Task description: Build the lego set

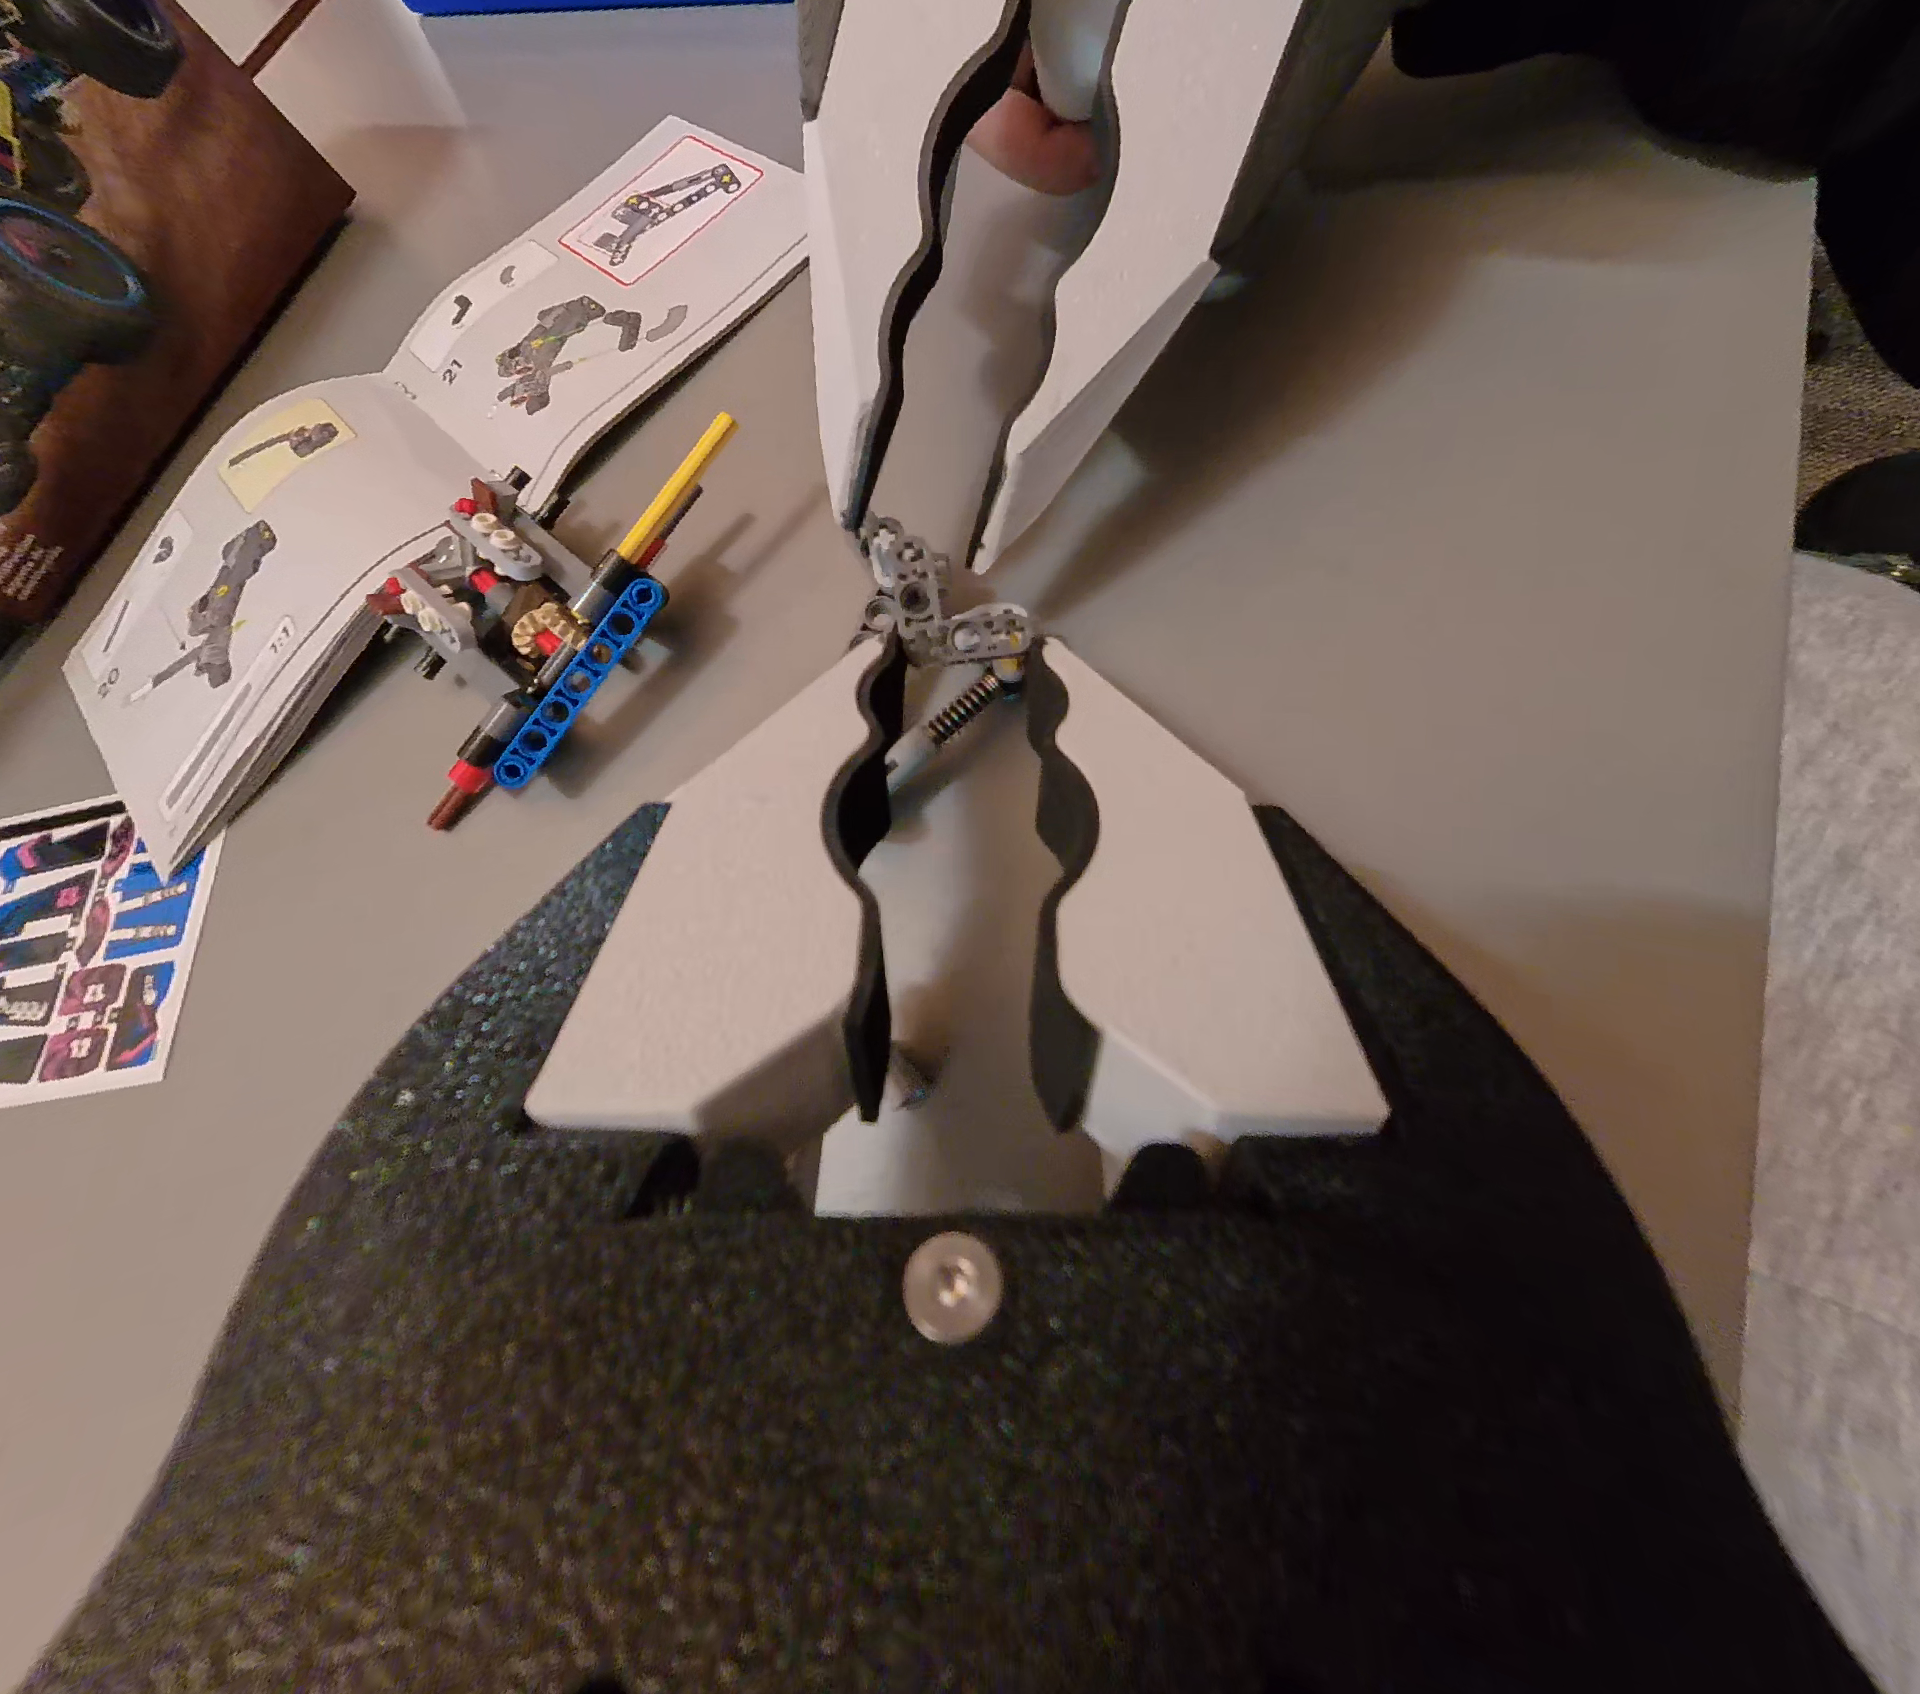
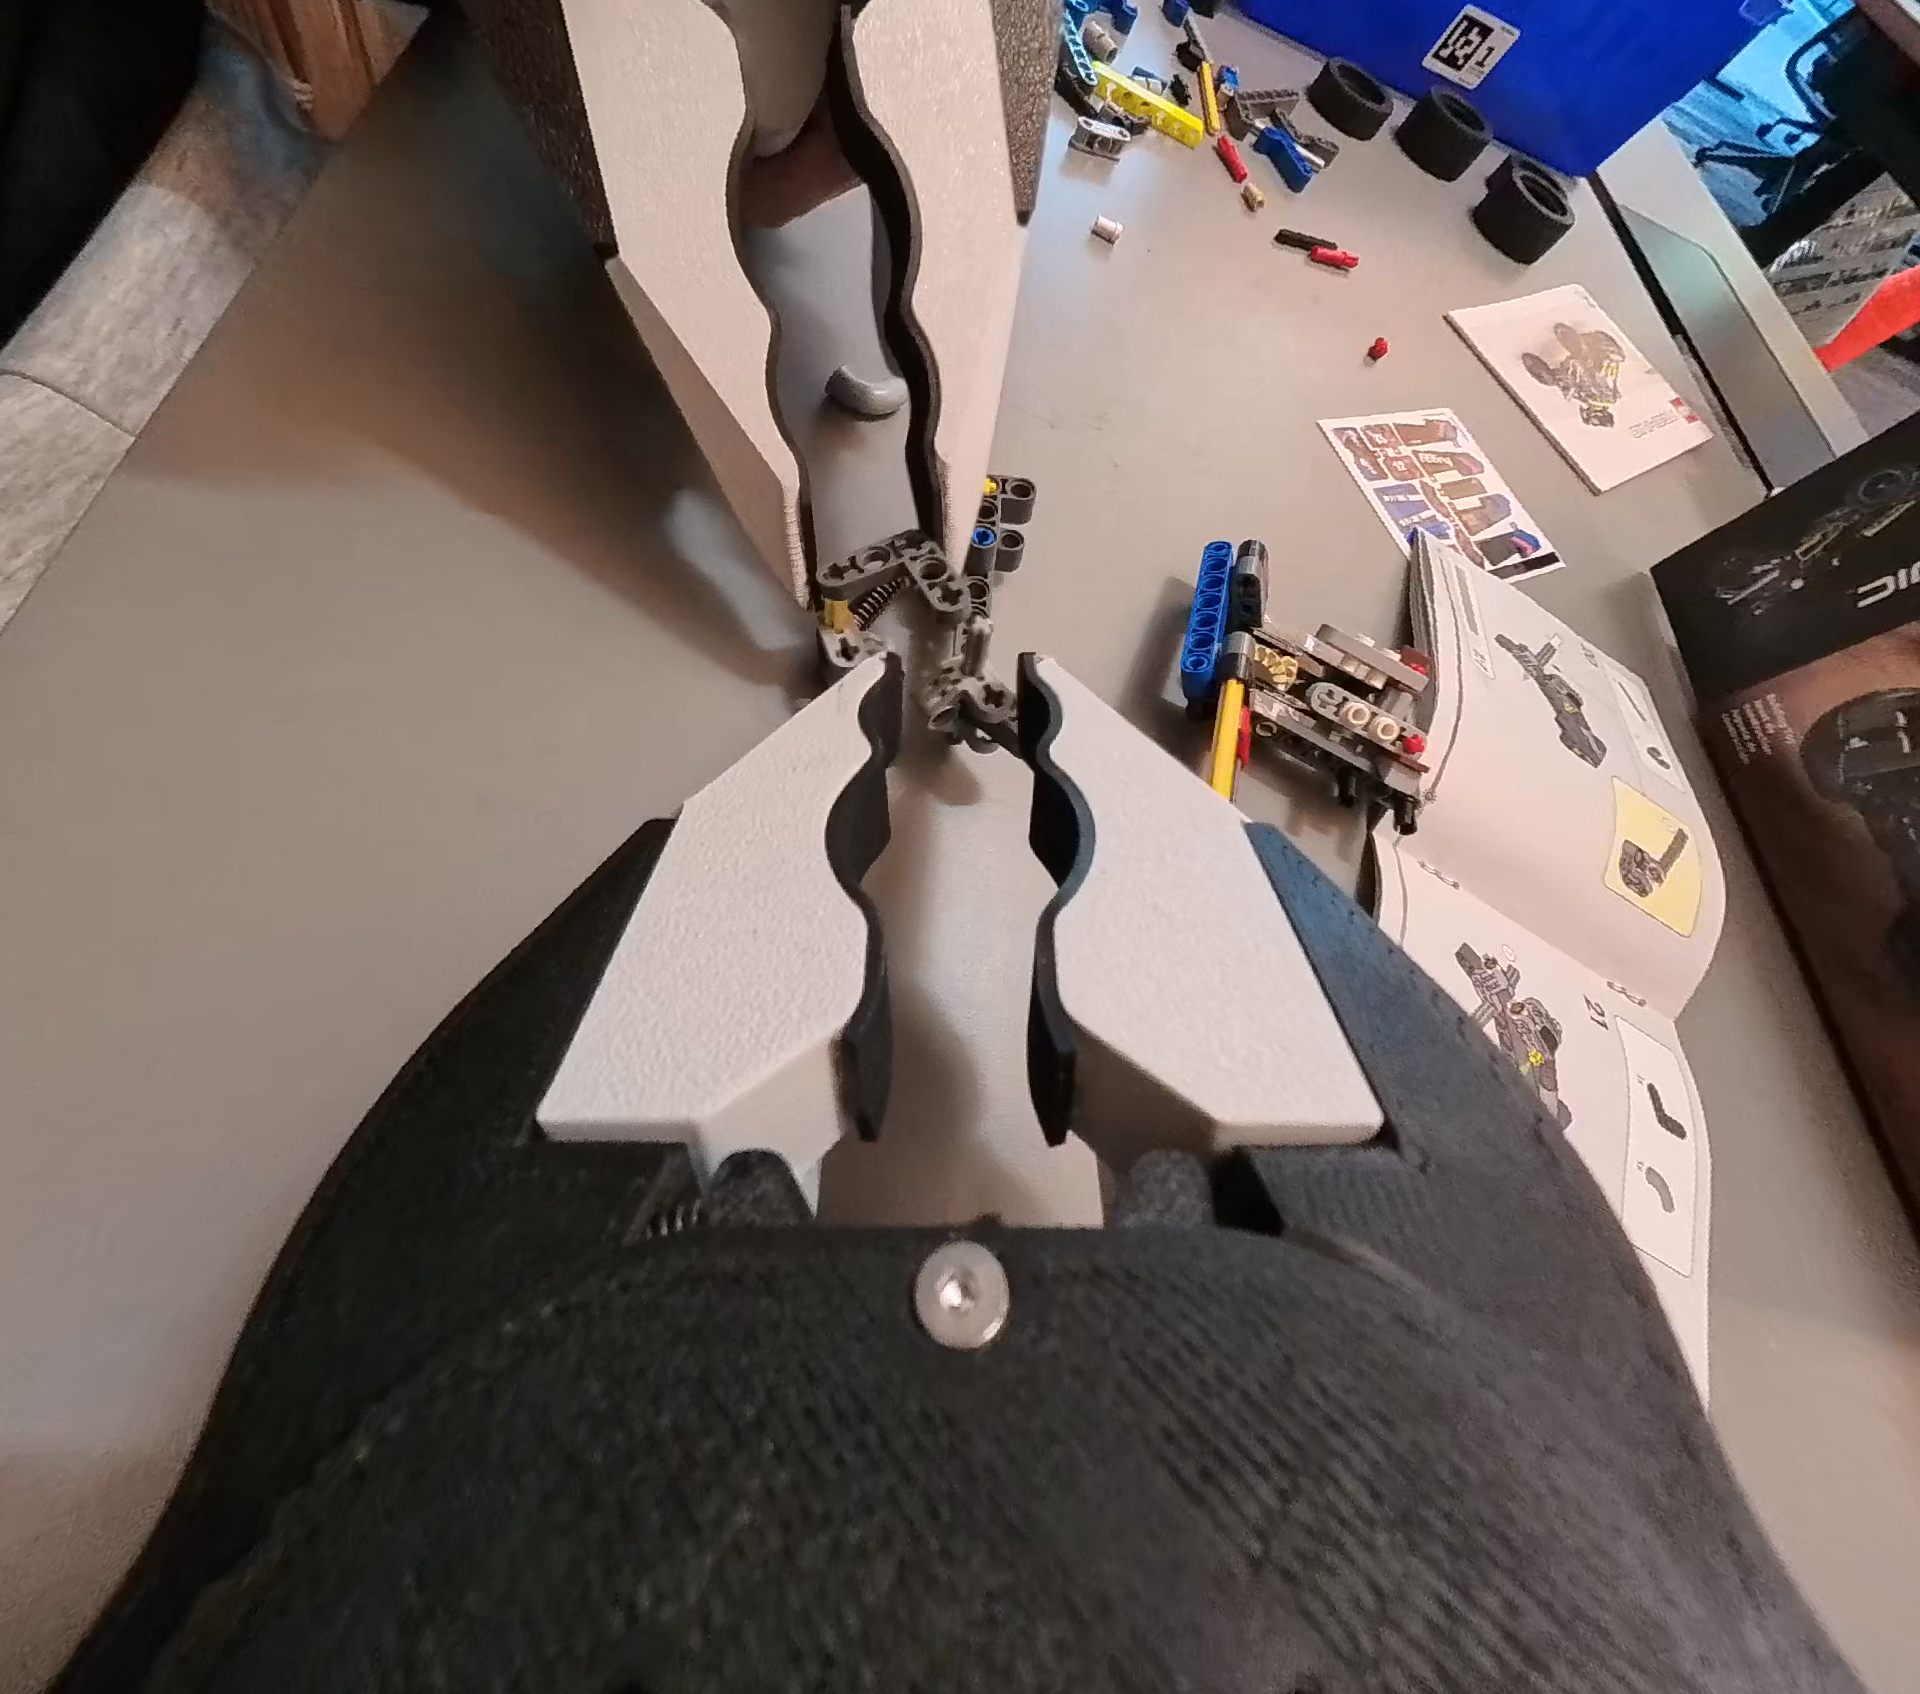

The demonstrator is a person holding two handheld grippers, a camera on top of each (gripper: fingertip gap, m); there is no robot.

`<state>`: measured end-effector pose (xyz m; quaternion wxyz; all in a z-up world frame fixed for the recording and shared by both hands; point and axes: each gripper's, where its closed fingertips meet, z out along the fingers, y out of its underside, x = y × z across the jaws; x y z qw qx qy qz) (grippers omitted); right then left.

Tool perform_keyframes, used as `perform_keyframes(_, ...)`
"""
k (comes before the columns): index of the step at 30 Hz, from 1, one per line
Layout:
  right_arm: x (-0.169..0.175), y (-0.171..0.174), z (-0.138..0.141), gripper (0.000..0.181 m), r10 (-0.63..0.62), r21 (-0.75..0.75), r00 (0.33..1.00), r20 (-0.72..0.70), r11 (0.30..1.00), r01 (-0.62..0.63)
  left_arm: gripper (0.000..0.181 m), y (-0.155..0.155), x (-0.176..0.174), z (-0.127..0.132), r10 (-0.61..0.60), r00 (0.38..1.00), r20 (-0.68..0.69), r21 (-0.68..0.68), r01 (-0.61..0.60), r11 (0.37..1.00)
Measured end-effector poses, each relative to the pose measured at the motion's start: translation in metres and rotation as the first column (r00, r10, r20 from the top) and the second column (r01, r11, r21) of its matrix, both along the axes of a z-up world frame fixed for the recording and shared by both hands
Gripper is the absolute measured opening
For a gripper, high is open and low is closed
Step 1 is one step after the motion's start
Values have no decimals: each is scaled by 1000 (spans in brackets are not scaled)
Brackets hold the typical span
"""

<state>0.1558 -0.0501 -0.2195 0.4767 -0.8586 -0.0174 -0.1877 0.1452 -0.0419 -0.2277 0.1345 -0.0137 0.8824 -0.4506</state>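
My left gripper [image 1: 961, 657] and right gripper [image 2: 951, 688] meet tip to tip over the grey table [image 1: 1351, 605], both pinching the small grey beam-and-spring lego assembly [image 1: 940, 610] between them. It looks light, stiff yet loosely pinned — I'd hold the flat beams, not the black coil spring [image 1: 961, 709] — it may flex.
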Motion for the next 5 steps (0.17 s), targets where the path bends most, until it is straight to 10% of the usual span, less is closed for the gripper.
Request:
perform_keyframes(1, 0, 0, 0, 20, -1, -2, 1000, 1, 1000, 1, 20, 0, 0, 1, -7, 1000, 9, 1, 7, 1000)
perform_keyframes(5, 1, 0, -2, 18, -8, -15, 1000, 5, 1000, 8, 20, -1, 3, 3, -28, 999, 42, 13, 27, 1000)
